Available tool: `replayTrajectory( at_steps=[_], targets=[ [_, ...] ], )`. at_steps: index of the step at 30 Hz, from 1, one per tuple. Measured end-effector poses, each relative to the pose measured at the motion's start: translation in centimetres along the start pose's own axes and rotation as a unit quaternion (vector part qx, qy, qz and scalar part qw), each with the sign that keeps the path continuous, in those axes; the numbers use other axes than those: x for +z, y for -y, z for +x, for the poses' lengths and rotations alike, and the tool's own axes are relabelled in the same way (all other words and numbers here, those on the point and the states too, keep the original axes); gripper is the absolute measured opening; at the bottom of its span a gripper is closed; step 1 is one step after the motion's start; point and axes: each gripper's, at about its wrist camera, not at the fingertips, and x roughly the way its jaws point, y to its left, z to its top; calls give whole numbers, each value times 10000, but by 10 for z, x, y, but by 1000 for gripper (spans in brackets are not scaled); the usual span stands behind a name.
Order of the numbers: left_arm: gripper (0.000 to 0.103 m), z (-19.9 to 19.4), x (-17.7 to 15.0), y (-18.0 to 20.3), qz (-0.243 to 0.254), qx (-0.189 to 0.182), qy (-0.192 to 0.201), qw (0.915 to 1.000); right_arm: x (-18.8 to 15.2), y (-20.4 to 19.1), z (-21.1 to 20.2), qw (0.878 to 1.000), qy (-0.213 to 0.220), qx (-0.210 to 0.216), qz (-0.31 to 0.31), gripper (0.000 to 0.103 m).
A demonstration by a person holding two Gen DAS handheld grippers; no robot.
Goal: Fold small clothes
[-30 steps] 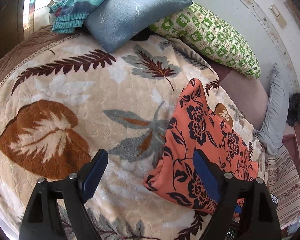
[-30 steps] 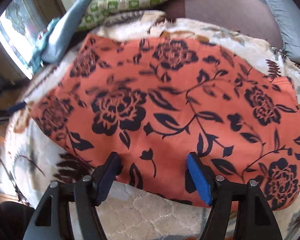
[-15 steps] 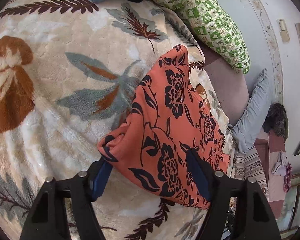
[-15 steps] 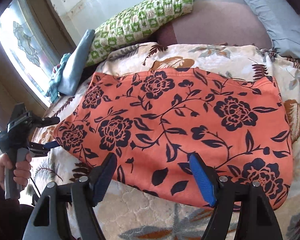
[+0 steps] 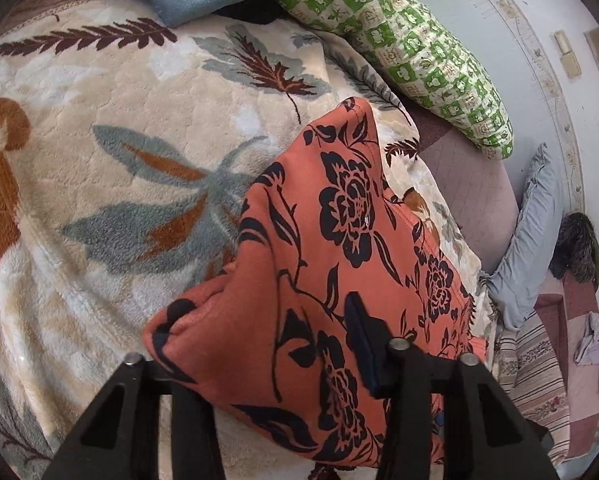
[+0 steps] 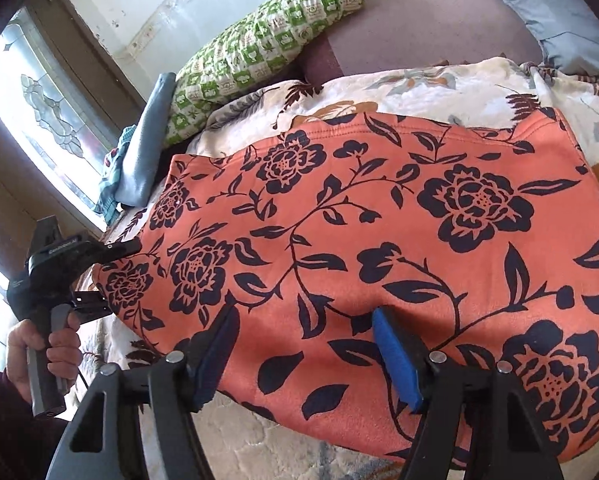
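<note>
The left gripper point(image 5: 299, 356), jaws just closing, pinches cloth between them; the right gripper point(image 6: 305, 354) hovers with jaws apart, also narrowing.

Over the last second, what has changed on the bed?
The left hand-held gripper moved in onto the corner of the orange floral garment, its jaws closing with cloth between them. The right hand-held gripper stays open over the near edge. Pillows unchanged.
</note>
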Motion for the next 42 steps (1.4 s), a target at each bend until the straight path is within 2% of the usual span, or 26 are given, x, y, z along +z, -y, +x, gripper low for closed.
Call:
replayTrajectory(
  at_steps=[1, 4, 6, 9, 10, 12, 13, 14, 16, 17, 18, 20, 22, 27, 29, 33, 35, 37, 39, 42],
  targets=[
    [22, 1, 0, 3, 127, 107, 49, 9999, 1, -1, 0, 10000, 10, 2, -20, 72],
    [18, 0, 1, 4, 129, 63, 145, 9998, 4, 2, 7, 9999, -94, -65, 53, 72],
    [17, -6, 0, 9, 224, -9, 242, 9995, 3, 2, 18, 9994, -301, -192, -13, 71],
    [17, -23, -3, 31, 661, -1, 482, 9966, 5, -3, 17, 9988, -362, -270, -187, 71],
    [17, -30, -5, 39, 802, -33, 578, 9951, 6, 1, 15, 9991, -357, -202, -96, 69],
    [16, -44, -13, 55, 1075, -87, 745, 9914, 13, 11, 5, 9996, -205, 71, 185, 57],
    [16, -50, -18, 63, 1181, -103, 809, 9896, 17, 16, -2, 9993, -94, 188, 316, 46],
    [16, -56, -23, 70, 1271, -125, 858, 9881, 21, 22, -8, 9988, 14, 214, 436, 41],
    [16, -64, -32, 87, 1482, -148, 897, 9848, 26, 36, -10, 9975, 41, -73, 704, 41],
    [16, -68, -36, 97, 1609, -138, 916, 9826, 26, 47, -5, 9957, -137, -253, 886, 41],
    [16, -71, -40, 107, 1728, -156, 921, 9805, 26, 59, 2, 9924, -367, -274, 1145, 39],
    [16, -76, -47, 130, 1936, -242, 892, 9767, 27, 82, 2, 9837, -438, 63, 1740, 27],
    [16, -76, -55, 156, 2157, -330, 830, 9724, 31, 96, -8, 9769, -349, 360, 2076, 27],
    [16, -59, -89, 225, 2781, -510, 544, 9577, 35, 129, -33, 9642, -41, 521, 2601, 27],
    [16, -44, -109, 250, 2985, -578, 366, 9520, 35, 143, -49, 9596, 146, 513, 2763, 27],
    [16, 6, -162, 287, 3373, -708, -151, 9386, 29, 182, -86, 9431, 639, 517, 3222, 28],
    [16, 37, -191, 297, 3538, -667, -442, 9319, 23, 202, -97, 9308, 791, 640, 3510, 31],
    [16, 63, -218, 299, 3675, -492, -653, 9264, 15, 221, -104, 9192, 829, 792, 3768, 31],
    [16, 78, -238, 295, 3802, -397, -814, 9205, 10, 233, -105, 9092, 780, 1090, 3941, 31],
    [16, 77, -246, 291, 3967, -349, -716, 9145, 13, 243, -100, 8871, 644, 2088, 4065, 31]
  ],
)
